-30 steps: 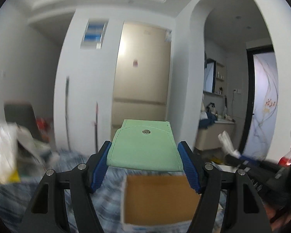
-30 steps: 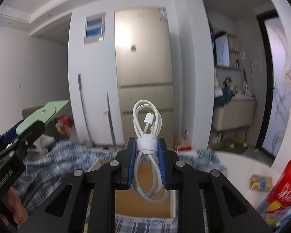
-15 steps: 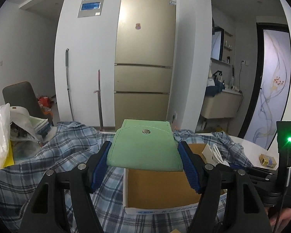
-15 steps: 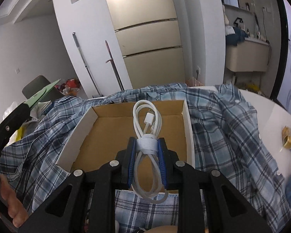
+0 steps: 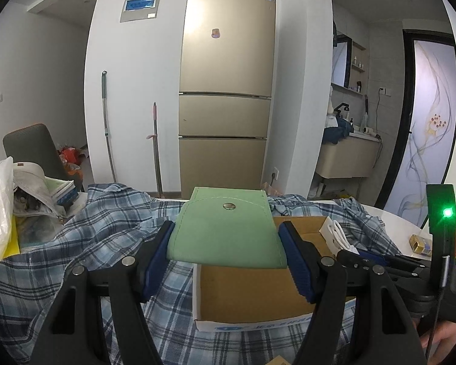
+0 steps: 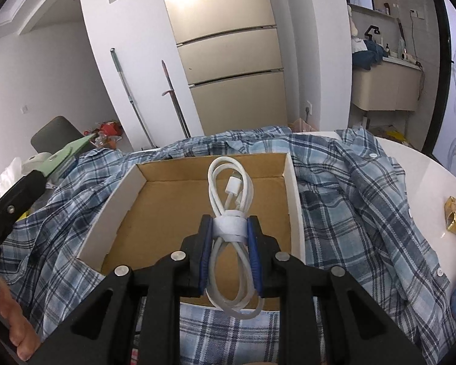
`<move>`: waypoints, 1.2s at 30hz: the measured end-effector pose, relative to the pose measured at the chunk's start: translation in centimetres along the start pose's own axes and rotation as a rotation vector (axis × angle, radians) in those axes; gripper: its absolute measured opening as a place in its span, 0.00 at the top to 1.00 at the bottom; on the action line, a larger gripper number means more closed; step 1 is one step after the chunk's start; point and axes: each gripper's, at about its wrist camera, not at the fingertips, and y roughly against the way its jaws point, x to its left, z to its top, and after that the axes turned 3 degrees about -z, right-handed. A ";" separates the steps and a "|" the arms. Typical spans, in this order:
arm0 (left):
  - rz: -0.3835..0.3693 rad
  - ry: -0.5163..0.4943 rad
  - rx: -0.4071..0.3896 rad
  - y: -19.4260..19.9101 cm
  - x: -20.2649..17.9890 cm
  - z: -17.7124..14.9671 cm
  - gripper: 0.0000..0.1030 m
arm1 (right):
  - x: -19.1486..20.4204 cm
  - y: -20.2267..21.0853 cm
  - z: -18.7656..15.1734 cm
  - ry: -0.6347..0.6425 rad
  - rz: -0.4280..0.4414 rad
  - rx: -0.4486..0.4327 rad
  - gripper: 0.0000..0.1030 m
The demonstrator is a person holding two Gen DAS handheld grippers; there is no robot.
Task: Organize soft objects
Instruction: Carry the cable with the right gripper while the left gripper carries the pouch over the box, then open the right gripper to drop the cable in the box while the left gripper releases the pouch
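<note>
The right gripper squeezes a white cable above the open box. The left gripper pinches a green pouch over the box's near edge. A checked shirt lies around it.

matt green cloth pouch, glossy white plastic cable, plain cardboard box

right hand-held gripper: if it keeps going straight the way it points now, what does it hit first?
Probably the cardboard box. The right hand-held gripper, shut on the white cable, points down into the open box, so the floor or far wall comes first. Depth is unclear.
</note>
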 end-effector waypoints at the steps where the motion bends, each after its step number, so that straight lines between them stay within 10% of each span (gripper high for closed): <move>1: -0.007 0.005 0.002 0.0 0.1 0.0 0.31 | -0.1 -0.3 0.0 -0.003 -0.006 0.004 0.80; 6: -0.020 -0.001 0.010 -0.1 0.0 -0.1 0.31 | -0.2 -0.5 -0.2 0.003 -0.017 0.016 0.74; 9: -0.023 -0.017 0.012 -0.2 -0.4 -0.3 0.31 | -0.3 0.1 -0.1 0.000 -0.014 -0.020 0.47; 25: -0.011 -0.055 0.210 -4.8 -1.5 0.9 0.31 | -0.6 0.5 -0.2 -0.007 0.018 0.040 0.47; 29: 0.007 -0.077 0.190 -4.9 -1.9 0.4 0.11 | -0.8 0.8 -0.1 -0.014 0.017 0.031 0.47; 36: 0.004 -0.080 0.134 -3.0 -2.2 0.9 0.11 | -1.1 1.8 0.3 -0.031 0.024 0.002 0.47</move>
